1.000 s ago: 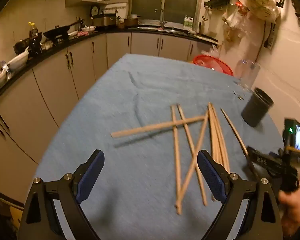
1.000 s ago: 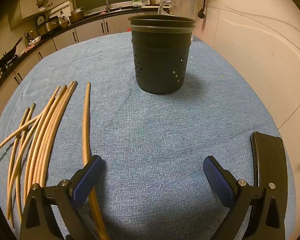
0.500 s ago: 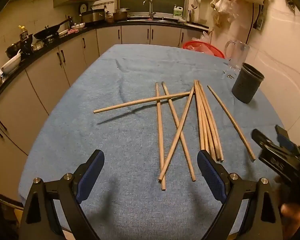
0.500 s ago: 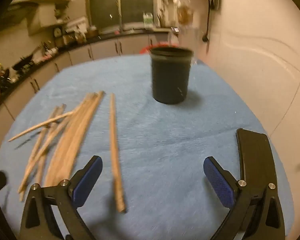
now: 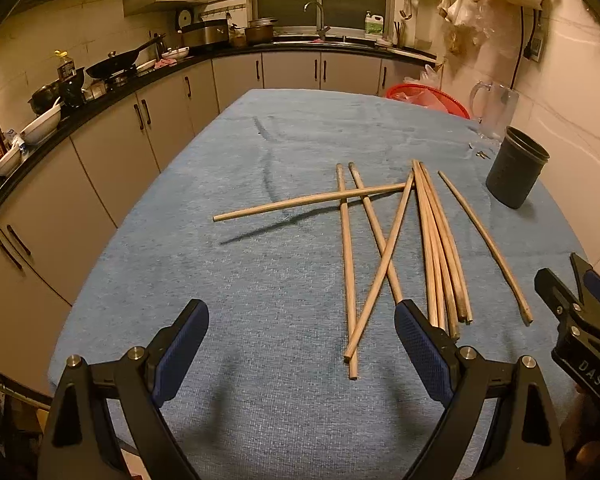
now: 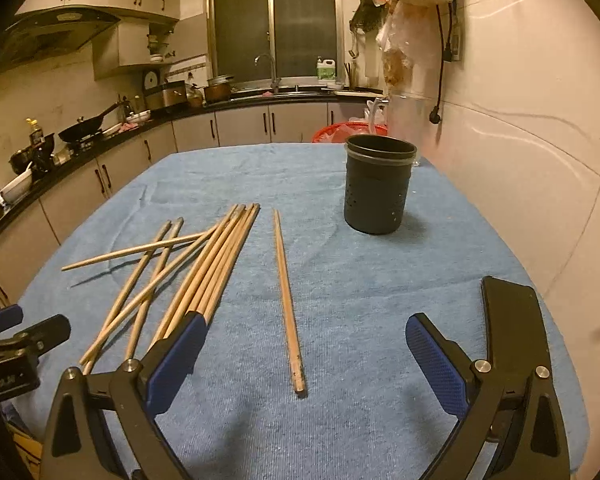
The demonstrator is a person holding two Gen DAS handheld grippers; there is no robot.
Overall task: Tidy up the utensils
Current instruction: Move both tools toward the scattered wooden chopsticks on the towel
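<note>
Blue-clothed table (image 5: 228,288) in dim kitchen, scattered wooden chopsticks (image 5: 440,248), one lone chopstick (image 6: 287,300) apart, dark holder (image 6: 378,186) upright beyond, left gripper (image 5: 300,356) and right gripper (image 6: 300,360) both spread wide, empty.

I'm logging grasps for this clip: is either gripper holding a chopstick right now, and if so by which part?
Nothing is held. The left gripper and the right gripper are both open, and every chopstick lies on the blue cloth.

Home kitchen: wok (image 5: 118,65), sink tap (image 6: 265,65), cabinets (image 5: 148,120).
</note>
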